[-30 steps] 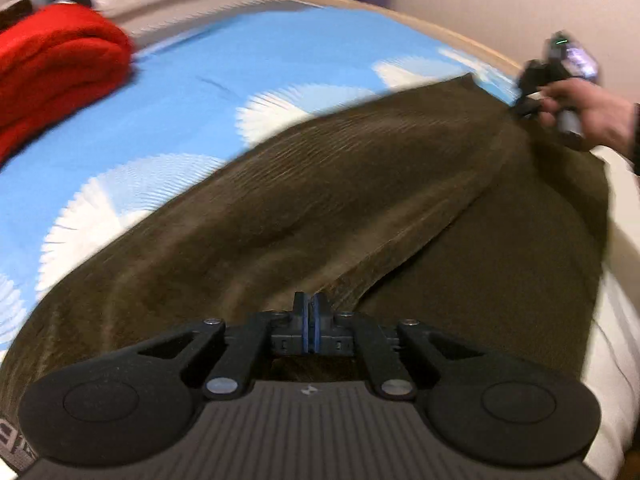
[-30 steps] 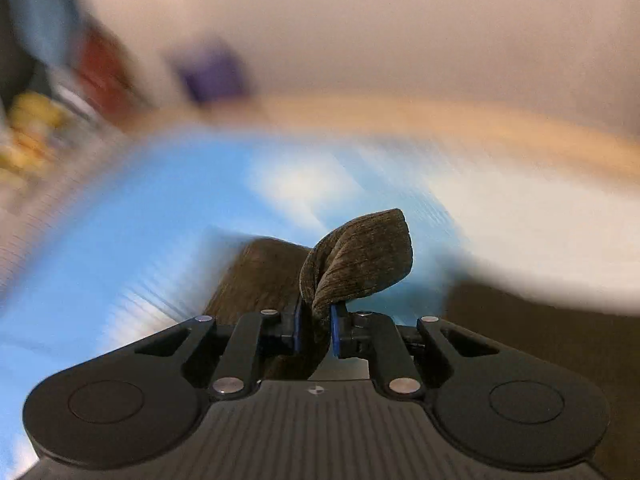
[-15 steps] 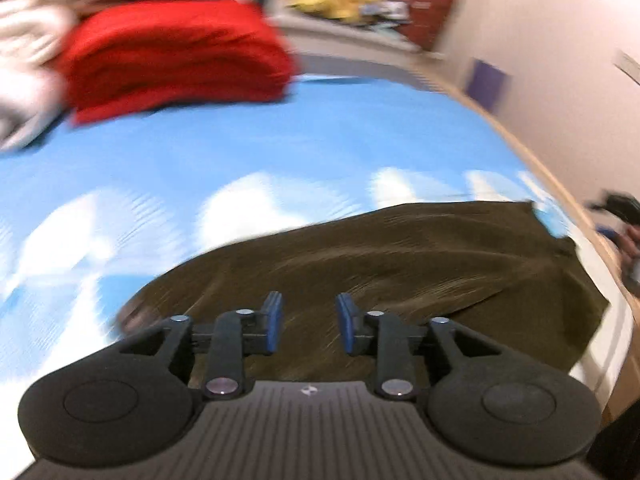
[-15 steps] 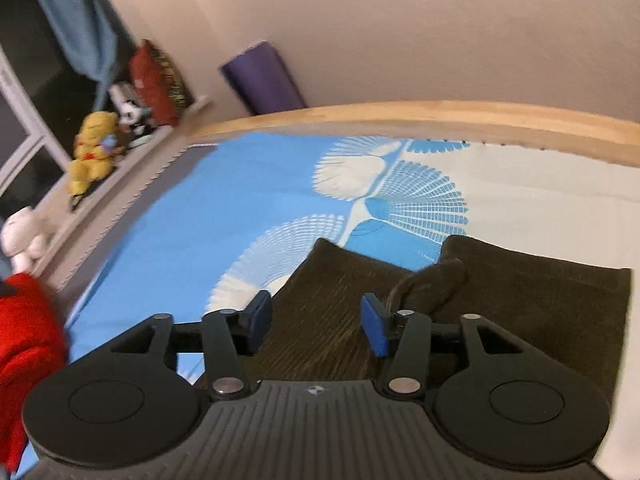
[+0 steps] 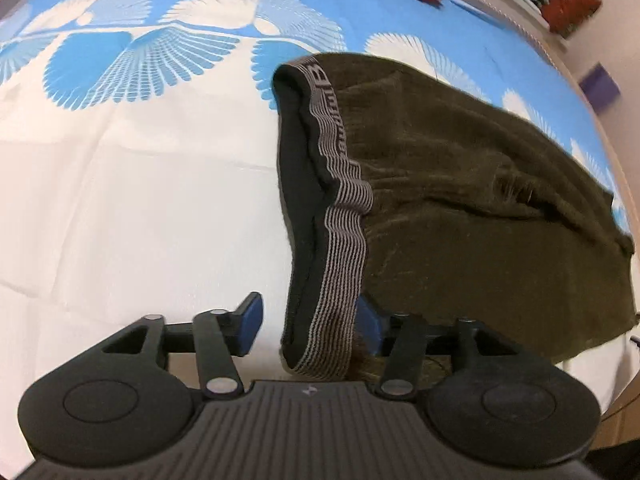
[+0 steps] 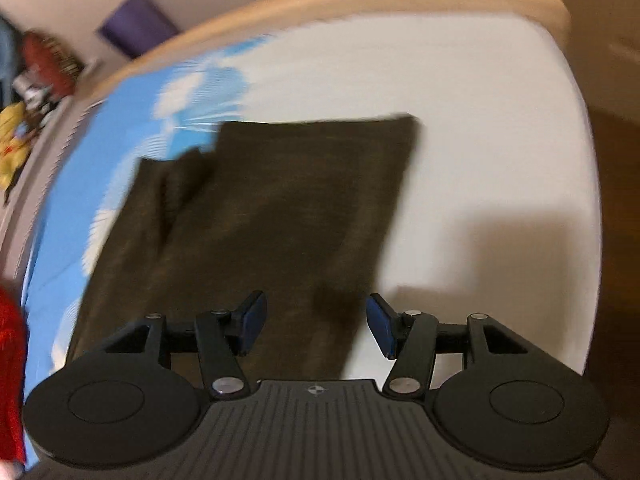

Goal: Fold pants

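Dark olive corduroy pants [image 5: 460, 184] lie folded on blue-and-white patterned bed sheet [image 5: 140, 184]. Left gripper [image 5: 308, 328] fingers just opened, straddling grey striped waistband [image 5: 340, 248] loosely; right gripper [image 6: 316, 328] half-open, empty, ready for regrasp.

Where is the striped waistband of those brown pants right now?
In the left wrist view the striped waistband forms the left edge of the pants on the bedsheet, its near end between the open left tool.

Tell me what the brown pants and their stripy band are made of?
The pants look like soft, matte ribbed cloth, maybe corduroy: fine lines run along the dark brown fabric. The waistband looks like stretchy woven elastic, with thin grey and black stripes and printed letters. I can't be sure from looks alone.
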